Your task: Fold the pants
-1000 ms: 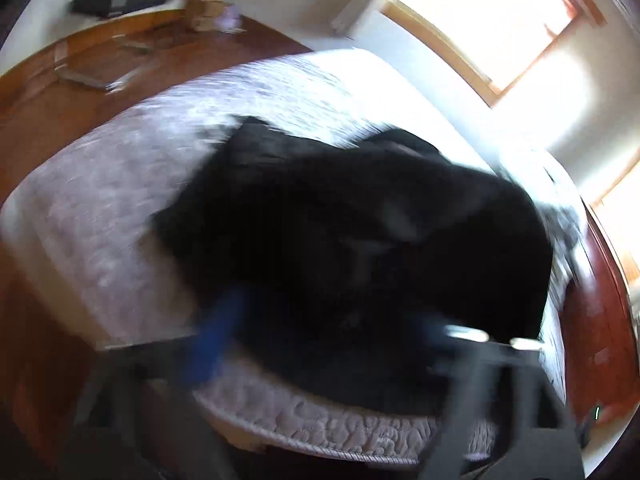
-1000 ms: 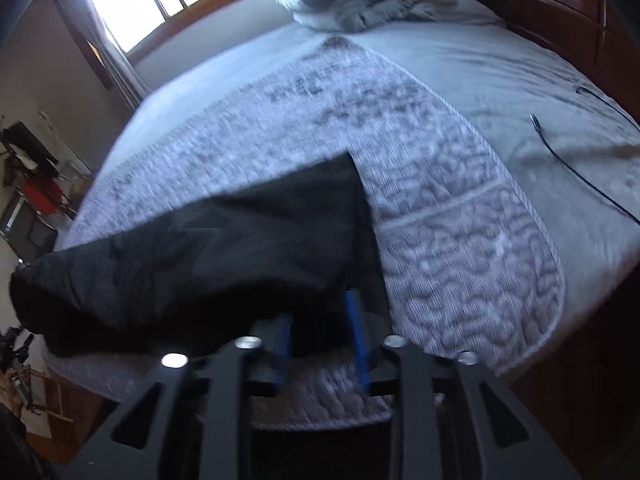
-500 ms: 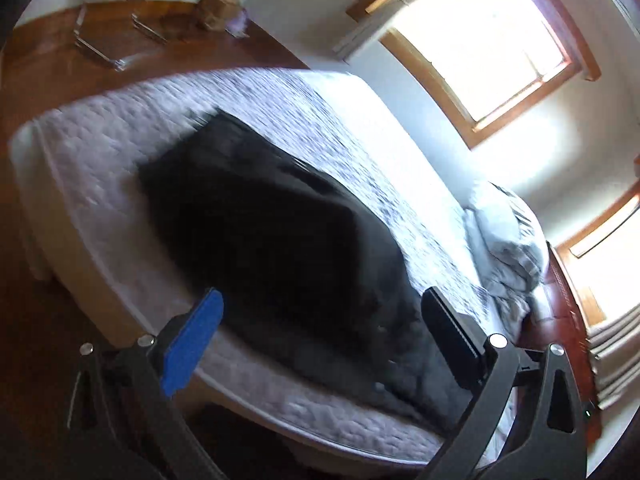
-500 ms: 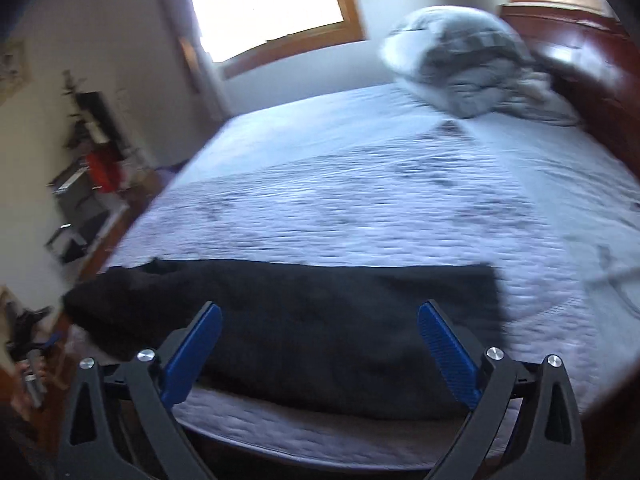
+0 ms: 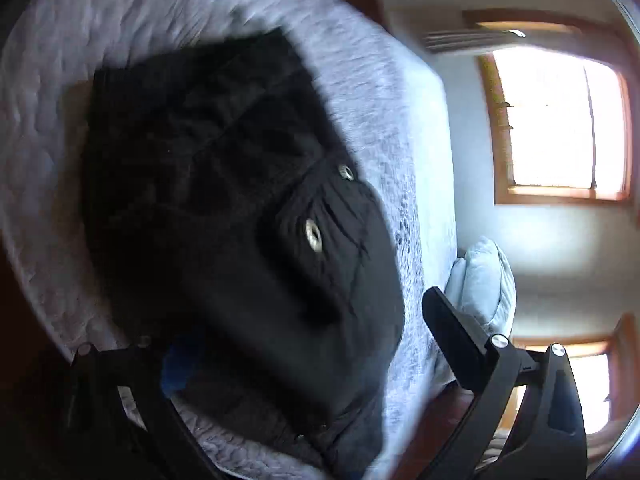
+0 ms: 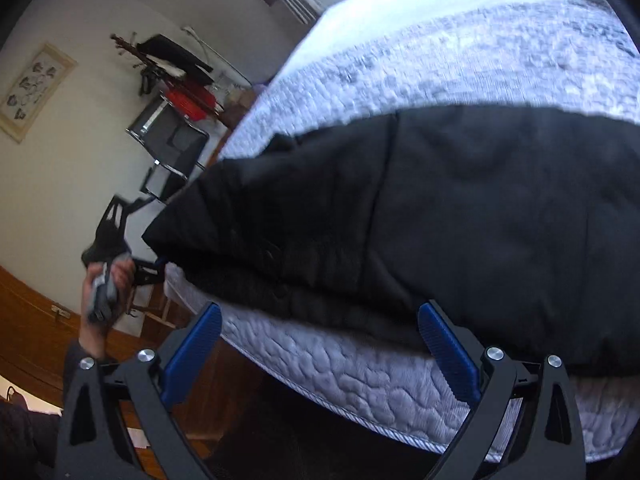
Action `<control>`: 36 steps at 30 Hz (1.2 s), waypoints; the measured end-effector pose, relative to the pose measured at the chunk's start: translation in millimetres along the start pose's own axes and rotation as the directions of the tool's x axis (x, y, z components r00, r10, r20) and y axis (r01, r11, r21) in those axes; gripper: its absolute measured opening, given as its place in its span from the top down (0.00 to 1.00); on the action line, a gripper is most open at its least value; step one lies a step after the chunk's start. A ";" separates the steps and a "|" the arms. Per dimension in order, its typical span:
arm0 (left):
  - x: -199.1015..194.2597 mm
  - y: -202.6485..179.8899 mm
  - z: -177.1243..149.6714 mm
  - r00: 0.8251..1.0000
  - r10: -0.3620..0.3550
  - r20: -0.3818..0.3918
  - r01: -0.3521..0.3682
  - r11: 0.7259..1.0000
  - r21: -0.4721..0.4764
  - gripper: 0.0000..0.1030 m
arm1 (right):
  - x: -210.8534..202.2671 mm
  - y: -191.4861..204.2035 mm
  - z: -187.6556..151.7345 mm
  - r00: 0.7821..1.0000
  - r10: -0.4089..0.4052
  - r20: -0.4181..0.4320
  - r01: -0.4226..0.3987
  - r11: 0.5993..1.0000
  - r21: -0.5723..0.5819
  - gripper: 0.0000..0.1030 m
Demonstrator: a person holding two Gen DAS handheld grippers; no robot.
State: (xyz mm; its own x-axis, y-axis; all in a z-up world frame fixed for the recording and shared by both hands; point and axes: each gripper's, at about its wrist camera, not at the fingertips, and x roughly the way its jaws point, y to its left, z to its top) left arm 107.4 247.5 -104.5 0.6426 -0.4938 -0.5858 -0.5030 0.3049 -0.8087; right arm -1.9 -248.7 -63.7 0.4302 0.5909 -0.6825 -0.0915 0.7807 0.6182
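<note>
1. The right tongs (image 6: 318, 354) have black triangular arms with cut-out slots.
2. Their fingers (image 6: 448, 354) carry ribbed blue pads.
3. Round silver screws (image 6: 495, 354) sit at the arm joints.
4. The left tongs (image 5: 308, 344) share the black frame and silver screws; one pad shows blue, the other looks dark.
5. The left hand (image 6: 106, 286) shows bare skin above a dark sleeve (image 6: 24, 428).

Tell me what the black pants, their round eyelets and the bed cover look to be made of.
Black pants: matte woven fabric, probably cotton or a blend; soft creases, no sheen.
Round eyelets: shiny silver metal rings, by their glint.
Pale grey bed cover: quilted textile with puffy stitched swirls and a corded edge.
</note>
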 end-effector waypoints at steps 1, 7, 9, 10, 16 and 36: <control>5.8 5.3 6.5 1.000 -0.017 -0.002 0.017 0.999 -0.036 0.04 | -0.2 -1.9 -1.4 1.000 -0.010 0.002 0.010 1.000 0.004 0.04; -12.1 -40.6 6.7 0.994 -0.055 0.092 0.025 0.952 0.306 0.75 | -10.3 -18.5 -0.2 0.997 -0.070 0.035 0.069 0.997 0.046 0.04; -24.5 -52.6 -3.7 0.990 -0.068 0.120 0.009 0.902 0.433 0.82 | -12.2 -21.4 0.4 0.997 -0.068 0.046 0.066 0.996 0.055 0.04; -32.9 -55.1 -12.6 0.987 -0.052 0.155 -0.035 0.860 0.509 0.83 | -11.9 -23.2 -0.4 0.996 -0.069 0.050 0.066 0.996 0.057 0.04; -35.8 4.2 -38.8 0.964 0.186 0.189 -0.265 0.723 0.638 0.83 | -7.5 -27.8 2.9 0.994 -0.098 0.045 0.096 0.995 0.037 0.04; -109.7 -33.5 -101.4 0.881 0.114 0.459 -0.397 0.704 0.589 0.12 | -216.9 -228.5 -111.1 0.878 -0.391 0.276 0.098 0.711 0.696 0.04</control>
State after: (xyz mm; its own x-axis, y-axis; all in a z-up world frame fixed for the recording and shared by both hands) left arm -4.9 208.9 -7.8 0.7741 -0.0270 -0.6325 -0.2693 0.8901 -0.3676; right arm -174.1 -532.7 -100.3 0.6613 0.1576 -0.7334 0.6024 0.4710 0.6444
